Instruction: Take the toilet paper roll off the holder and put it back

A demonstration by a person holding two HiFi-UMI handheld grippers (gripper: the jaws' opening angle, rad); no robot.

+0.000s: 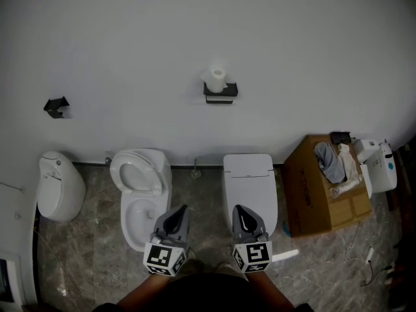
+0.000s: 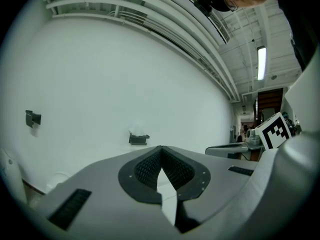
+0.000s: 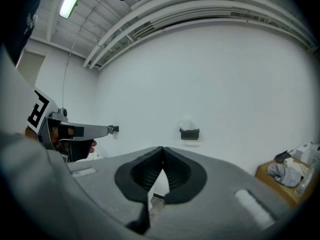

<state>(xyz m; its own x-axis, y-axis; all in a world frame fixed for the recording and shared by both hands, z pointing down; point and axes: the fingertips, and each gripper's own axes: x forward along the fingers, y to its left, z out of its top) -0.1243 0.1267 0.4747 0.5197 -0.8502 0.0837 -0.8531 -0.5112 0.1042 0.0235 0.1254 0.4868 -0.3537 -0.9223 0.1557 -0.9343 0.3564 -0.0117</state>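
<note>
A white toilet paper roll [image 1: 216, 78] stands on a black wall holder [image 1: 220, 93] high on the white wall. The same roll [image 2: 138, 131] shows small and far off on its holder [image 2: 138, 139] in the left gripper view. In the right gripper view the roll [image 3: 187, 123] sits atop the holder [image 3: 189, 133]. My left gripper [image 1: 179, 213] and right gripper [image 1: 241, 214] hover side by side low in the head view, well short of the wall. Both are shut and hold nothing.
Below the holder stand a closed white toilet [image 1: 249, 181], an open-seat toilet [image 1: 141, 187] and a urinal-like fixture [image 1: 58, 184]. A second black bracket [image 1: 56, 106] is on the wall at left. A cardboard box [image 1: 325, 187] with cloths and bottles sits at right.
</note>
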